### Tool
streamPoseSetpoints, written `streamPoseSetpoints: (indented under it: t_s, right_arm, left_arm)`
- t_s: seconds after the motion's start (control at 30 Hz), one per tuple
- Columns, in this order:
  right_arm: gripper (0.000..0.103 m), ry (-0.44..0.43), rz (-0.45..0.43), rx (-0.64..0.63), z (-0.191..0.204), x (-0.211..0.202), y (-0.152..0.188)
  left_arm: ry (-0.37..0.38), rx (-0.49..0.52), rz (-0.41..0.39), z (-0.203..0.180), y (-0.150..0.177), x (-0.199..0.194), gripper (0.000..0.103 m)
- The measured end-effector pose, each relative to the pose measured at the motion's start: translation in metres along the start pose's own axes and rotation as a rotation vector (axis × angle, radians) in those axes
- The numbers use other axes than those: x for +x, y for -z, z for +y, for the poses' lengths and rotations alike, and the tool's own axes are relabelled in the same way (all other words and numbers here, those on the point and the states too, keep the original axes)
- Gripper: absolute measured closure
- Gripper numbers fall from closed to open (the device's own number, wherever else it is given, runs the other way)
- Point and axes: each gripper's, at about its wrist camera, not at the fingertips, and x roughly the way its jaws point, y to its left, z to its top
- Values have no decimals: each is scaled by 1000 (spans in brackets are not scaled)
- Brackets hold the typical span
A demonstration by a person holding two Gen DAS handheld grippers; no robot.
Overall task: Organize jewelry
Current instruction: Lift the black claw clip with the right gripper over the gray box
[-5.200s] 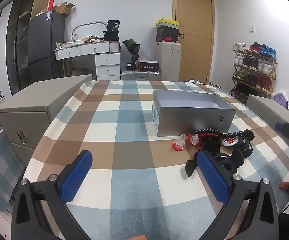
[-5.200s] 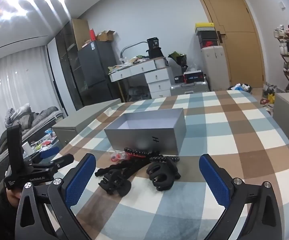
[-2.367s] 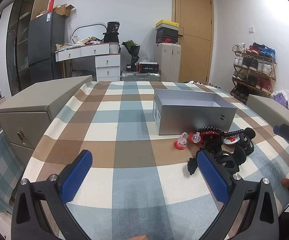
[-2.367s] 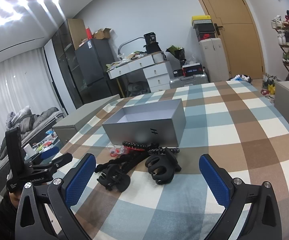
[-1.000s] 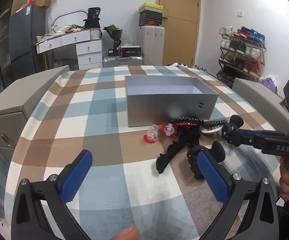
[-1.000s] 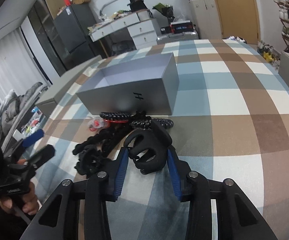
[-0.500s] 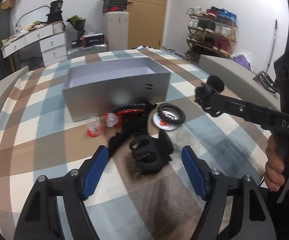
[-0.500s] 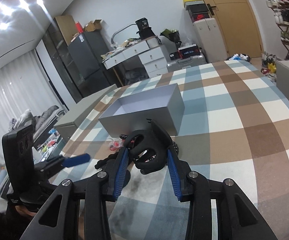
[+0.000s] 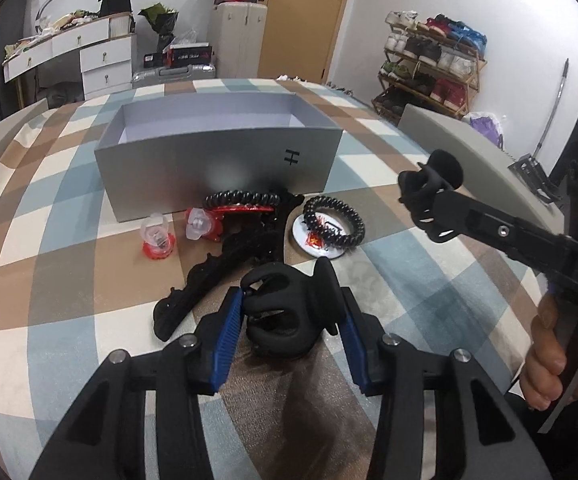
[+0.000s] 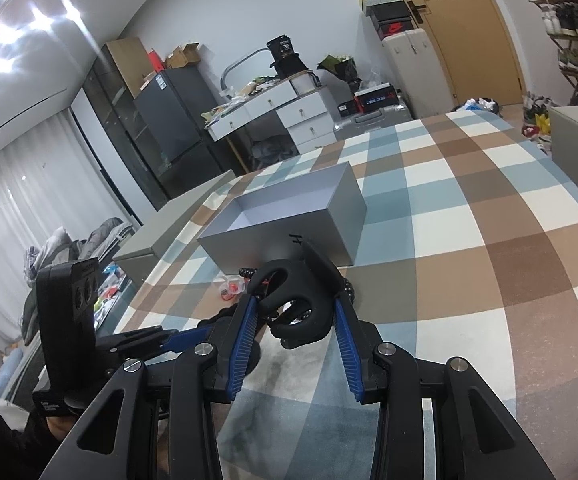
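Standing open, the grey box (image 9: 225,160) shows only bare interior

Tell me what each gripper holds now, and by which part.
Each holds a black claw clip by its sides: the left gripper one on the cloth, the right gripper a lifted one.

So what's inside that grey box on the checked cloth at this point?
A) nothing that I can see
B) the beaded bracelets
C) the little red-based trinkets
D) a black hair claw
A: the grey box shows only bare pale floor where both views look in, while the black claw clips, bracelets and trinkets are all outside it.
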Motion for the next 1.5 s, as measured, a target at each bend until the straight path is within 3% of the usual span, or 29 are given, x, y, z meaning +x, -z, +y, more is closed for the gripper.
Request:
streamPoseSetpoints:
  t_s: [0.17,0.37,0.77,1.07,1.17,1.5]
  right_arm:
    - [64,5,-6,-14,5,0,-1]
    - [64,3,-29,-28,16,-1,-11]
    - [64,-6,-80,-52,46,-15,-78]
    - [64,72,-64,-6,30,18,-90]
    - [64,89,-47,23,23,33,-92]
    - [64,74,23,25,15,70,-93]
  left_arm:
    - [9,8,-55,4,3,-17,63]
    - [-39,-12,-138,17,-9,-36,63]
    - [-98,-68,-300,53,-50,-57,63]
    - [-106,-93,-304,78,-67,-33,63]
    - [-98,-104,-274,82,-69,-15,63]
    - [-110,-96,-222,85,-78,6,63]
